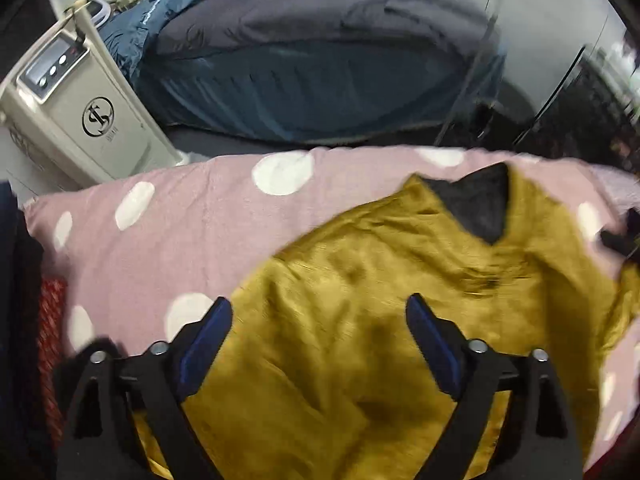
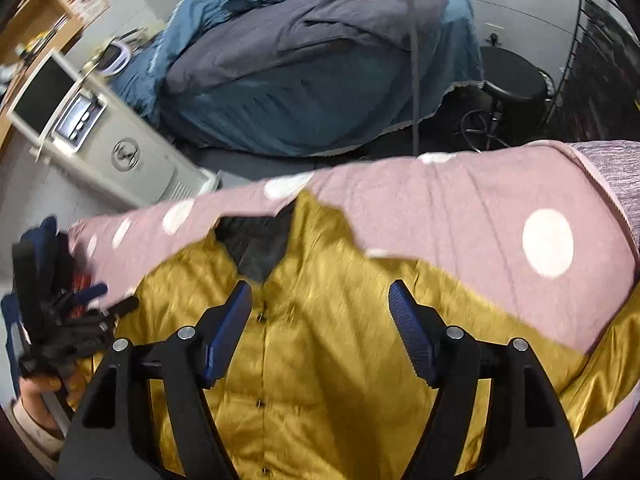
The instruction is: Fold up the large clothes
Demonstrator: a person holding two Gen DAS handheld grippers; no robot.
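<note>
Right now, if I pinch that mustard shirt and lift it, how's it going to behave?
The mustard shirt will probably go limp: it already lies creased on the pink dotted blanket. Its sheen suggests smooth cloth that might slip from a claw. It looks thin, so likely light.

Your mustard garment (image 2: pixel 328 392) is glossy, satin-like cloth. It lies on a matt, soft-looking pink dotted blanket (image 2: pixel 460 216).

White appliance (image 1: pixel 86 120) bore a round black monogram logo; small lettering beneath it was illegible. No other readable text.
</note>
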